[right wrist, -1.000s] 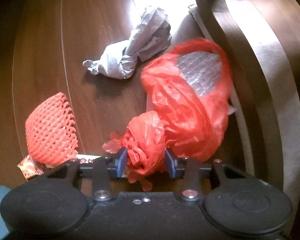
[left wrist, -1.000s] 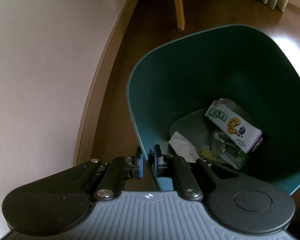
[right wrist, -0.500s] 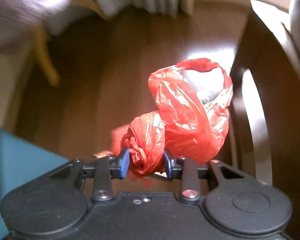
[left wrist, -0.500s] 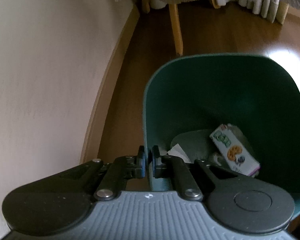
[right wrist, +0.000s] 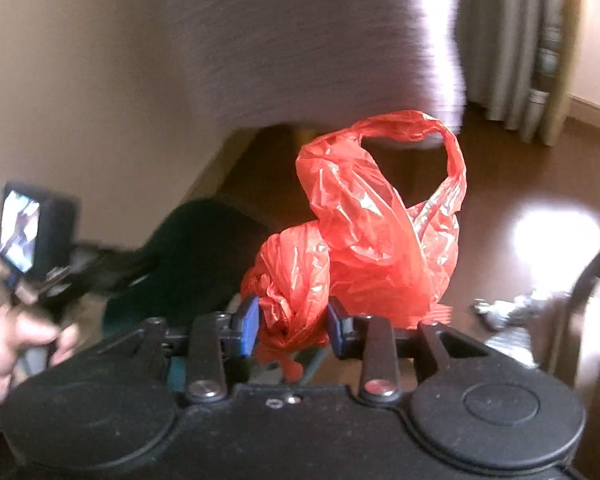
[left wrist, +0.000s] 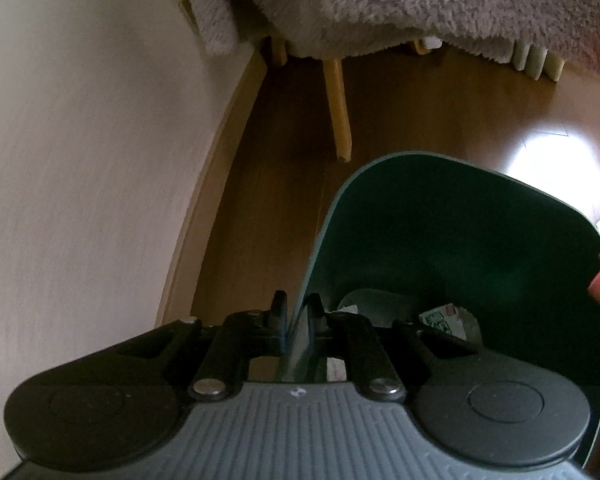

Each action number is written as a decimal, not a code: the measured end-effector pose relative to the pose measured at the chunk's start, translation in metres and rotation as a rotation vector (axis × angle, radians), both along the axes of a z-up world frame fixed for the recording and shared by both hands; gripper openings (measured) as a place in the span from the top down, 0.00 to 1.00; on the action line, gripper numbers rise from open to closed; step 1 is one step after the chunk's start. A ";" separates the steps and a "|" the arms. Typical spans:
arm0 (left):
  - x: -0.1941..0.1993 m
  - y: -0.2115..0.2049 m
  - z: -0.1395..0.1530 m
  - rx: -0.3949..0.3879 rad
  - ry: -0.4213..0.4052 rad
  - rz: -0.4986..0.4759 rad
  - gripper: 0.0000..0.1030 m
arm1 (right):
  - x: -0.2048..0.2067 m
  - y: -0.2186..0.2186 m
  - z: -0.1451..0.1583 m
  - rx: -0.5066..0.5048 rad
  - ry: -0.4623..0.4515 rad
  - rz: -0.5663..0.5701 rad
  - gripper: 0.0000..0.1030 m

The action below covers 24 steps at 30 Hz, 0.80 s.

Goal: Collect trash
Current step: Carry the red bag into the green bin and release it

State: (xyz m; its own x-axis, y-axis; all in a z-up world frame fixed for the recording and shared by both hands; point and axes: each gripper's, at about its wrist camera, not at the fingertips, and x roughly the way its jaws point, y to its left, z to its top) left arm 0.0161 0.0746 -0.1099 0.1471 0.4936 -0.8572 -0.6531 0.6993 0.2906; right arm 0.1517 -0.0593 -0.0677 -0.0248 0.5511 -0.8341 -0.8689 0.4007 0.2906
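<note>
The bin [left wrist: 460,240] is pinched at its near rim by the left gripper [left wrist: 296,316], jaws clamped on the thin green wall with one finger outside and one inside, though the log-like slackening is slight: the jaws have just been opening a touch, with the rim between them and apparently gripped. The bin is held that way, it seems, so its mouth is kept steady and turned toward the incoming load. Inside, low down, a printed box [left wrist: 440,316] and some pale paper [left wrist: 346,308] are glimpsed, so part of the collecting looks done. On the other side, the red bag [right wrist: 364,232] is carried in the air, its knotted end squeezed between the blue pads [right wrist: 247,324] of the right gripper [right wrist: 294,326], the rest of the plastic billowing forward with a handle loop standing up. A grip on the bunched knot is a sound choice: thin film slips, a wad does not. The bag is seen above the floor, near the dark bin mouth at the left, where the person's hand [right wrist: 16,344] on the other tool is blurred. More scraps [right wrist: 504,312] are left on the floor at the right. Next, the bag is judged due over the opening before release.
</note>
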 end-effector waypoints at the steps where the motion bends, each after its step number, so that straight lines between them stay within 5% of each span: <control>1: 0.001 0.000 0.000 0.003 0.001 -0.002 0.90 | -0.008 0.010 -0.006 -0.019 0.008 0.035 0.67; 9: 0.005 0.006 0.000 -0.016 0.000 -0.005 0.89 | -0.046 0.073 -0.063 -0.143 -0.011 0.214 0.67; 20: 0.003 0.008 -0.003 -0.022 0.022 -0.008 0.89 | -0.058 0.094 -0.104 -0.213 -0.038 0.272 0.62; 24: 0.008 0.016 -0.010 -0.023 0.034 0.003 0.89 | -0.064 0.091 -0.120 -0.215 -0.052 0.279 0.45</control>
State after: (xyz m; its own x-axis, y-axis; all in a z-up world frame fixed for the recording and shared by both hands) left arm 0.0243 0.0901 -0.1200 0.1164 0.4736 -0.8730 -0.6450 0.7045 0.2962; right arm 0.0881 0.0316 -0.1875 -0.1043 0.3403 -0.9345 -0.9649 0.1929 0.1779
